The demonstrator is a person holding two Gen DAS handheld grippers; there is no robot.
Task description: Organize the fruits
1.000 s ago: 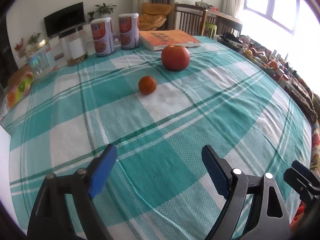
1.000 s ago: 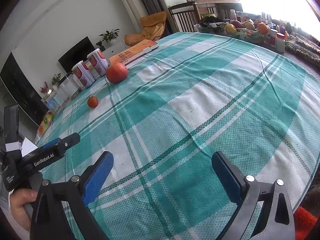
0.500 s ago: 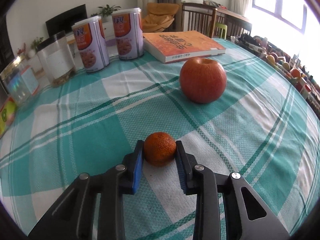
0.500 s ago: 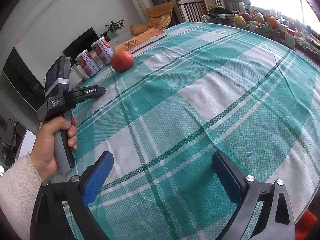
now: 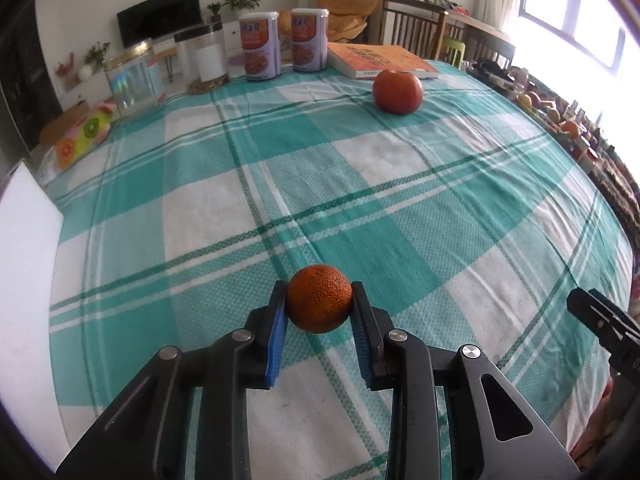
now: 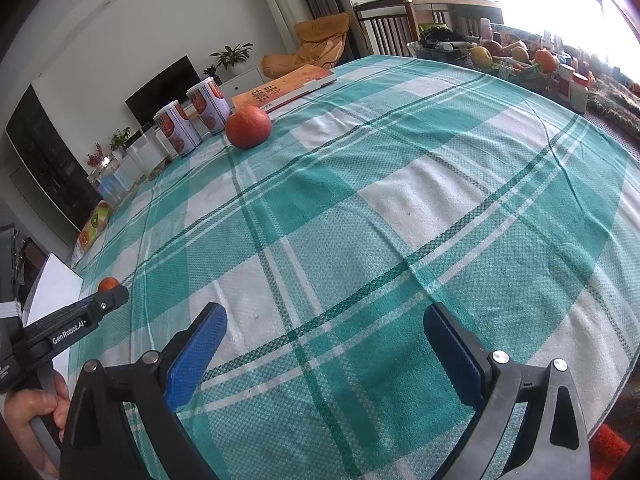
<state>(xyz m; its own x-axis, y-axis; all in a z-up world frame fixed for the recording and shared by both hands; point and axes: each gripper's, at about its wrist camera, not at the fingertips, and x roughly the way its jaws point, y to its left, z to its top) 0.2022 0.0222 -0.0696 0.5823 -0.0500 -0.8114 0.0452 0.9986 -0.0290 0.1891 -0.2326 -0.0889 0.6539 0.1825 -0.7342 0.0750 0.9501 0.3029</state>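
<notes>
My left gripper is shut on a small orange tangerine, held between its blue pads above the green checked tablecloth. The tangerine also shows in the right wrist view, behind the left gripper's tip. A large red apple sits at the far side of the table, in front of an orange book; it also shows in the right wrist view. My right gripper is open and empty over the near part of the table.
Two printed cans, clear jars and a fruit-print box line the far left edge. A white board stands at the left. A tray of fruit and bottles sits along the right edge.
My left gripper reached the tangerine, shut on it, then pulled back toward the near side with the fruit in it. The right gripper has stayed open and nearly still.
</notes>
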